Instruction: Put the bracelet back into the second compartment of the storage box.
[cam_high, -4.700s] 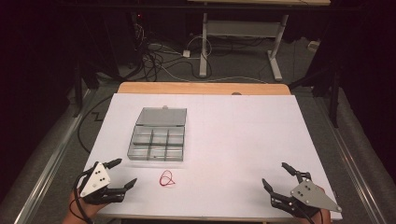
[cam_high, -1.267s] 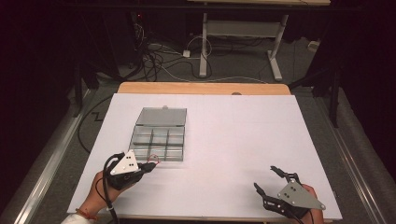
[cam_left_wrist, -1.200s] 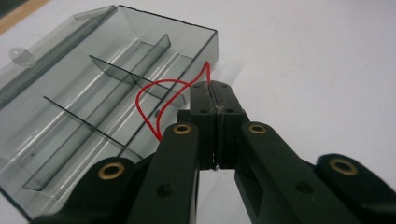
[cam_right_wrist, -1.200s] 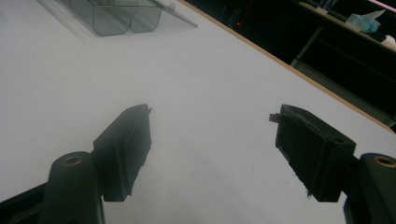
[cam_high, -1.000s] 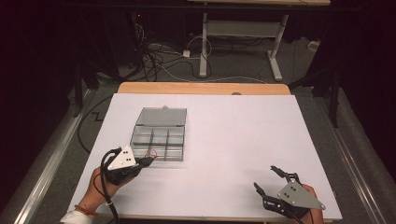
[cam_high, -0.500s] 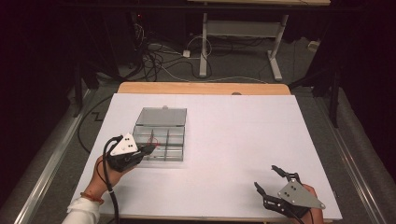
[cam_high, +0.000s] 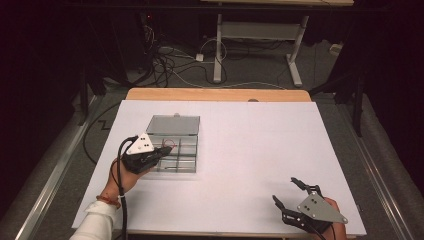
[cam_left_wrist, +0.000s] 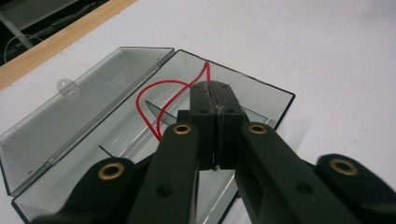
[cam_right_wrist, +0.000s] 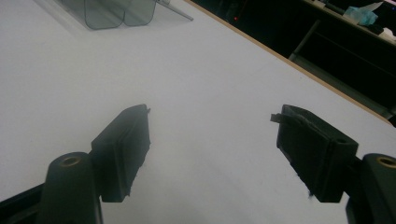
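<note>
My left gripper (cam_high: 161, 150) (cam_left_wrist: 214, 95) is shut on a thin red wire loop (cam_left_wrist: 159, 100) (cam_high: 169, 143), held above the clear compartment box (cam_high: 185, 160) (cam_left_wrist: 261, 100). The box lies open on the white table, its lid (cam_high: 172, 125) (cam_left_wrist: 79, 109) folded flat behind it. The loop hangs out to the left of the pads over the box's compartments. My right gripper (cam_high: 289, 191) (cam_right_wrist: 212, 140) rests near the table's front right edge, jaws wide apart with nothing between them.
The white table top (cam_high: 260, 145) ends in a wooden strip (cam_high: 215, 94) at the far edge. Cables (cam_high: 170, 60) and a metal desk frame (cam_high: 255, 45) stand on the floor beyond. A corner of the box (cam_right_wrist: 116, 11) shows far off in the right gripper view.
My left gripper picked the red wire off the table in front of the box and carried it away from the person, over the box. The right gripper has stayed put.
</note>
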